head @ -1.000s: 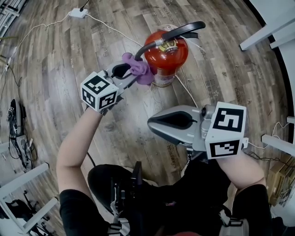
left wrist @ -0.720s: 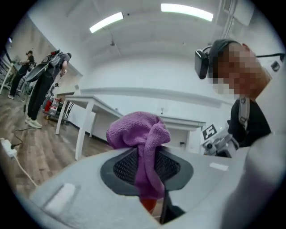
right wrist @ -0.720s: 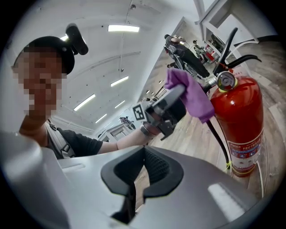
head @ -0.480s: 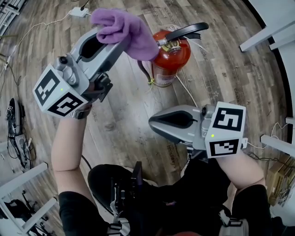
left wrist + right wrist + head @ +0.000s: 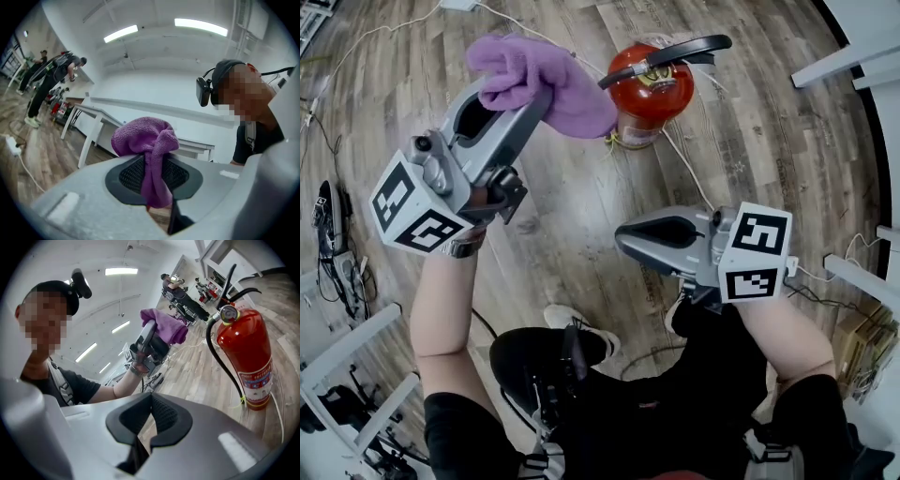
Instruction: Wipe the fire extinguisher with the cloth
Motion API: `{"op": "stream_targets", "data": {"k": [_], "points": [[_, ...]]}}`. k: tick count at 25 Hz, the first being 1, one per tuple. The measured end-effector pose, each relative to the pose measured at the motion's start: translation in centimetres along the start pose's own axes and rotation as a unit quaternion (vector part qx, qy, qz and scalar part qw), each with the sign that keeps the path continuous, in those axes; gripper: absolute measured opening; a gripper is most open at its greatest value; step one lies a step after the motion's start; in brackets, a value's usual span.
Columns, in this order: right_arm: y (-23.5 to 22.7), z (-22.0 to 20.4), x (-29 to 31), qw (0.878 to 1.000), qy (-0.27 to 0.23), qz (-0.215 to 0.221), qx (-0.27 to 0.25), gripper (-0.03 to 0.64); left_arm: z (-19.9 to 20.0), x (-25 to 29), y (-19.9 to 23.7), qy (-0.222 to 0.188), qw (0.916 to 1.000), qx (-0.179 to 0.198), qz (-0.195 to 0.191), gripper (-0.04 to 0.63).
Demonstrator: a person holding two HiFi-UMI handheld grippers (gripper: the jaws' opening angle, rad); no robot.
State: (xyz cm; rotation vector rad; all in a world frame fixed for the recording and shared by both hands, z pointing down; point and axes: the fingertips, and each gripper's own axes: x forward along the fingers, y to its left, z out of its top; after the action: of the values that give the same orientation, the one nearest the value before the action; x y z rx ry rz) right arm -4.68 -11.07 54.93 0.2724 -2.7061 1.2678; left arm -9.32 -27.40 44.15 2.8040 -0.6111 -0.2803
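Observation:
A red fire extinguisher (image 5: pixel 645 89) with a black handle and hose stands upright on the wood floor; the right gripper view shows the fire extinguisher (image 5: pixel 247 357) at the right. My left gripper (image 5: pixel 542 92) is raised high at the upper left and is shut on a bunched purple cloth (image 5: pixel 546 80). In the left gripper view the cloth (image 5: pixel 149 150) hangs pinched between the pads and bulges above them. The cloth is held up off the extinguisher, to its left. My right gripper (image 5: pixel 621 237) hovers lower at the centre right, shut with nothing between its jaws (image 5: pixel 151 420).
White cables (image 5: pixel 694 178) trail over the floor round the extinguisher. White table legs (image 5: pixel 851 61) stand at the upper right and white frames (image 5: pixel 347 347) at the lower left. Other people (image 5: pixel 49 79) work at the room's far side.
My left gripper has risen from beside the extinguisher's neck, carrying the purple cloth up and away from it. The right gripper has stayed where it was.

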Motion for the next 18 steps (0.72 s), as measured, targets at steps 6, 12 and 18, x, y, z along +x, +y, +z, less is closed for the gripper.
{"op": "stream_targets", "data": {"k": [6, 12, 18], "points": [[1.8, -6.9, 0.2, 0.998, 0.047, 0.007, 0.035, -0.003, -3.6, -4.9, -3.5, 0.046, 0.9865, -0.147, 0.057, 0.084], [7.1, -9.5, -0.6, 0.991, 0.072, -0.026, 0.107, -0.003, -2.0, -7.2, -11.5, 0.068, 0.9671, -0.235, 0.071, 0.084], [17.2, -4.9, -3.6, 0.989, 0.083, -0.027, 0.119, -0.003, 2.7, -6.3, -20.6, 0.090, 0.9456, -0.310, 0.045, 0.086]]}}
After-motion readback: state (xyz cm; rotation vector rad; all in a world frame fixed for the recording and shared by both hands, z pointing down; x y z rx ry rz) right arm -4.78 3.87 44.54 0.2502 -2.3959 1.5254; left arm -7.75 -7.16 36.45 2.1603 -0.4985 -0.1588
